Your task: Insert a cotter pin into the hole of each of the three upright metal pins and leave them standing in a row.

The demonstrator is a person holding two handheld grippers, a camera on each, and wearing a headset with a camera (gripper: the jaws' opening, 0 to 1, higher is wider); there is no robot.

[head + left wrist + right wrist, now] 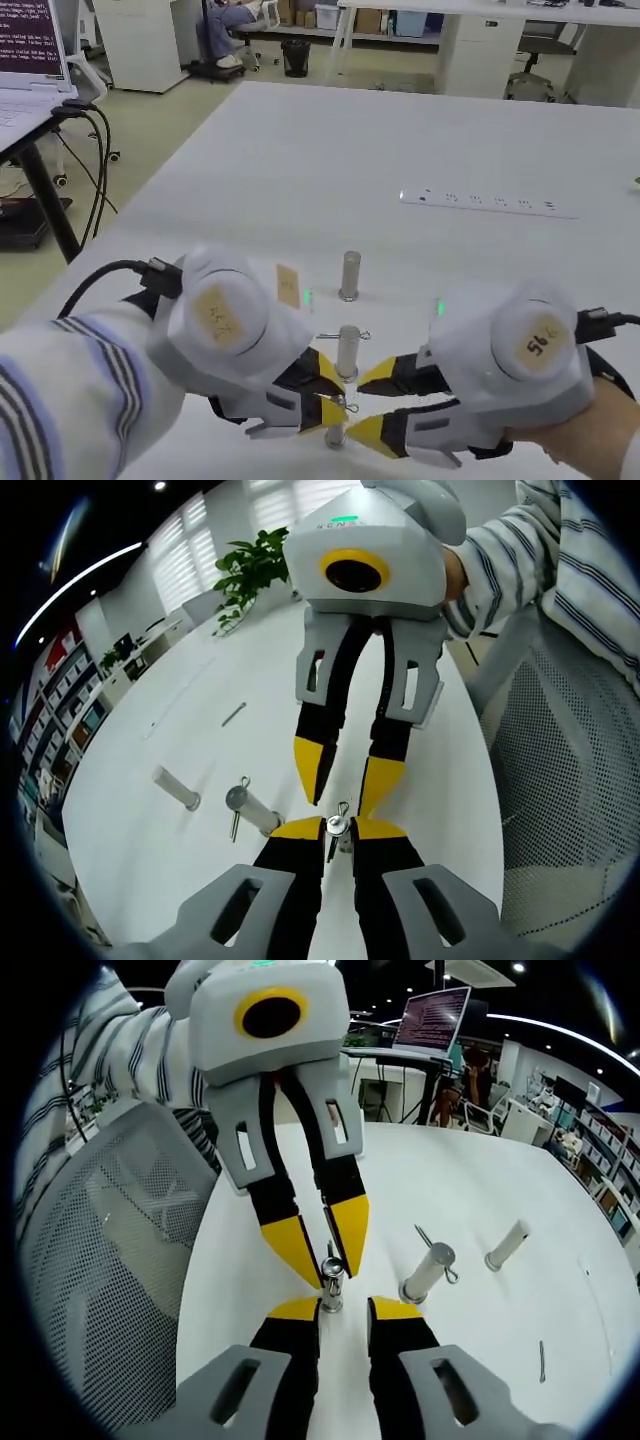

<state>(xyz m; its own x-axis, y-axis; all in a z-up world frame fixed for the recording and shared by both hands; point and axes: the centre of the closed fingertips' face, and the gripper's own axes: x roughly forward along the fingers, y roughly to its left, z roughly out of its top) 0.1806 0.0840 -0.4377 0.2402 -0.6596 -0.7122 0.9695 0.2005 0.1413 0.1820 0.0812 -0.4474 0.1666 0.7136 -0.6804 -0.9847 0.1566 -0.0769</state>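
Left gripper [338, 831] clamped on near pin [331, 1288] at bench [300, 160] near edge, cotter [341, 405] at its hole; right gripper [343, 1308] slack around it; risk: sideways tug topples it.

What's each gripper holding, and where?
The left gripper pinches the nearest upright pin at its top, by the cotter pin; the right gripper is open beside it, holding nothing.

The nearest metal pin [336, 437] is mostly hidden between left claw [328, 393] and right claw [362, 405].
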